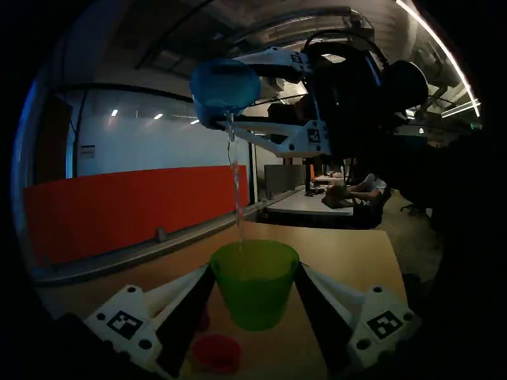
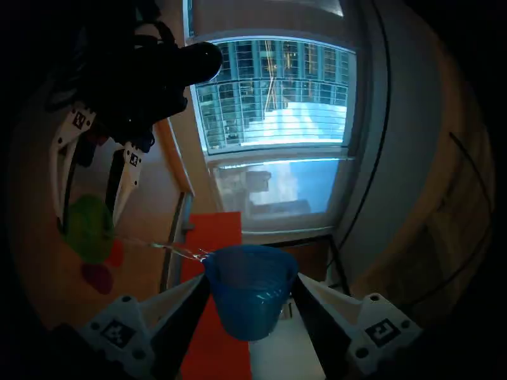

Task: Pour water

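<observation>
Left gripper pinches a translucent green plastic cup upright, one finger pressed on each side of it, over a pale wooden tabletop. Right gripper clamps a translucent blue plastic cup between both fingers. In the left gripper view this blue cup is tipped, higher than the green cup and apart from it. A thin stream of water falls from the blue rim into the green mouth. A small red round object lies on the table just below the green cup. Wood extends to the right as far as the table's edge, and an orange-red partition panel bounds the far left side.
</observation>
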A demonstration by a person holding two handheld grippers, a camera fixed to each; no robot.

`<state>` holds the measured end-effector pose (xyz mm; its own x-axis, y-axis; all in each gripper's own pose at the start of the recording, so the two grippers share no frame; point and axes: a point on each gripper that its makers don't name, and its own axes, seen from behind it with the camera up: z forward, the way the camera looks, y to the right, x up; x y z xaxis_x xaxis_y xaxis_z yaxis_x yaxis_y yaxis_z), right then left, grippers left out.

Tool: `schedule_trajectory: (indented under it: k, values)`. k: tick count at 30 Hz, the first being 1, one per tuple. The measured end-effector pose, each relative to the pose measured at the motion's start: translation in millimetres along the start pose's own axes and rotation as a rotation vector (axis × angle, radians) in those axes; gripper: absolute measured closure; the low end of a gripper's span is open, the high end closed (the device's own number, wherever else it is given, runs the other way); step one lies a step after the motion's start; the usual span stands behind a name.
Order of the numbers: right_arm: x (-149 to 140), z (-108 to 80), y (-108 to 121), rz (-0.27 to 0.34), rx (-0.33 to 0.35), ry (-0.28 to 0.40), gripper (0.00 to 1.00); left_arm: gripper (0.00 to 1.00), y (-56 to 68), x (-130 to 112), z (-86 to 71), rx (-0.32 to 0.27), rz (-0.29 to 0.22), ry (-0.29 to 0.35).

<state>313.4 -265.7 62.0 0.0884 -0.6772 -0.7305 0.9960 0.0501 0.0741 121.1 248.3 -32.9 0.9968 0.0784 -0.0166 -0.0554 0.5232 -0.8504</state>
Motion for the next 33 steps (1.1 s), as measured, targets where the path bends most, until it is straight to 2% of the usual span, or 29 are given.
schedule_trajectory:
  k: [33]
  values:
    - [9.6, 1.7, 8.5, -0.176, -0.026, -0.002, 0.11, 0.13, -3.2, 1.5, -0.2, 0.007, -0.008, 0.007]
